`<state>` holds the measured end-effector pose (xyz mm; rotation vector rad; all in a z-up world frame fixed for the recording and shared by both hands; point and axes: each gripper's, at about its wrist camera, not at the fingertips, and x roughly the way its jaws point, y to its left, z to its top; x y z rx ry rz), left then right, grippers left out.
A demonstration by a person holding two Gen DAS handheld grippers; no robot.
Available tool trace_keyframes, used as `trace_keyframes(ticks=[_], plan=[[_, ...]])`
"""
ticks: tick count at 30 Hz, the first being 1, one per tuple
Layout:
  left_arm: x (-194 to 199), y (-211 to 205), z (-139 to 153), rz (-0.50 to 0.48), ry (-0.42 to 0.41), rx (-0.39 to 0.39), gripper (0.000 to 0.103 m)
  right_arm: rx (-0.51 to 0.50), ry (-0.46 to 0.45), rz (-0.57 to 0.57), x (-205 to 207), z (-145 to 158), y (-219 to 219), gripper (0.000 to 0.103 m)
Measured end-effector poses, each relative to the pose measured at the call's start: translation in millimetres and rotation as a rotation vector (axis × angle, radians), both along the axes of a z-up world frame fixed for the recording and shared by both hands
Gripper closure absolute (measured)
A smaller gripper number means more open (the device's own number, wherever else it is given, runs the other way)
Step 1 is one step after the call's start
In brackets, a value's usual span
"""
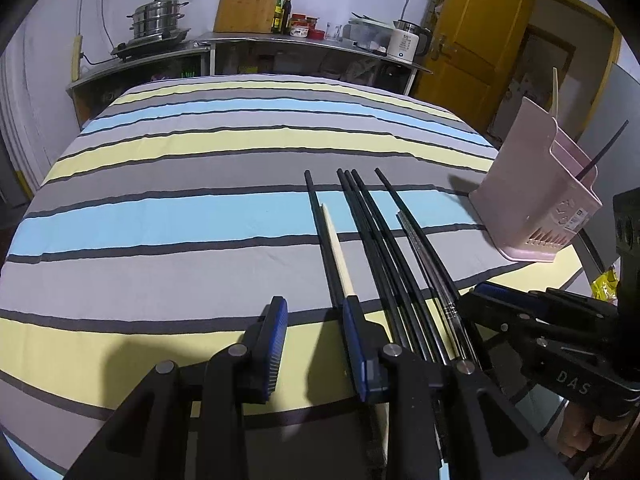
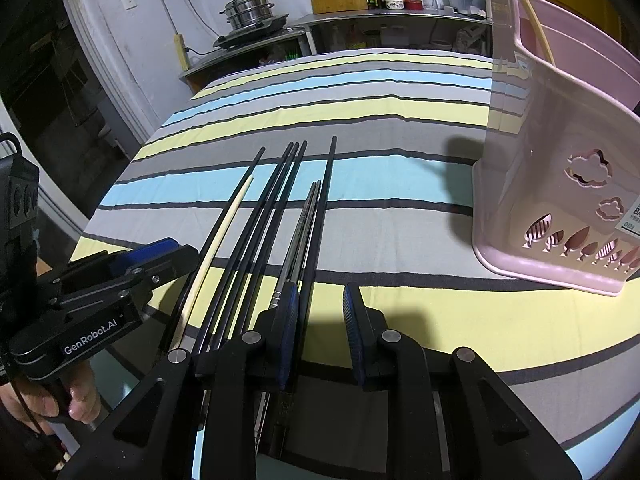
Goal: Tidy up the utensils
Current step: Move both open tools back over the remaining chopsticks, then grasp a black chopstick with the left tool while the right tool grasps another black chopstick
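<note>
Both jaws stand released, gripping nothing: left gripper [image 1: 314, 320] beside the pale chopstick [image 1: 338, 252], right gripper [image 2: 320, 308] beside the steel pair [image 2: 302, 228]. Black chopsticks [image 2: 276, 208] lie among them near the counter's [image 2: 400, 216] front edge. Right of the chopsticks stands the pink holder [image 2: 560, 184], bare striped cloth between.
</note>
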<state>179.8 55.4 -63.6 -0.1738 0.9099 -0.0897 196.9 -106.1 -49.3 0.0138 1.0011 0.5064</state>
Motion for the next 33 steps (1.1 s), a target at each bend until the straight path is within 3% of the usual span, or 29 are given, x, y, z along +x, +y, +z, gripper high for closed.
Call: trace_keyframes(ticks=[4,14,17,21,24,28,33], plan=[[2.9,-6.7,-0.5,-0.011,-0.005,0.03,0.069,-0.001,0.0,0.0,0.2,0.1,0.0,0.079],[6.1,-4.0,-1.7,0.005,-0.009,0.041,0.068,0.0,0.0,-0.003,0.9,-0.2,-0.5,0.079],[6.7,-7.1,-2.0,0.007,-0.006,0.078,0.068,-0.003,-0.002,-0.007,1.0,-1.2,0.7,0.079],[12.1,-20.5,-2.9,0.011,0.003,0.202,0.071,-0.035,-0.015,-0.01,3.0,-1.6,7.1,0.079],[15.6,-14.7,-0.5,0.027,0.018,0.172,0.074,-0.069,-0.033,-0.006,5.2,-1.9,11.7,0.084],[7.5,-3.5,-0.4,0.046,0.024,0.169,0.093,-0.068,-0.023,-0.025,4.4,-2.7,2.9,0.093],[-10.7,12.3,-1.0,0.08,0.033,0.135,0.095,-0.068,-0.019,-0.041,-8.4,-1.8,-11.3,0.095]])
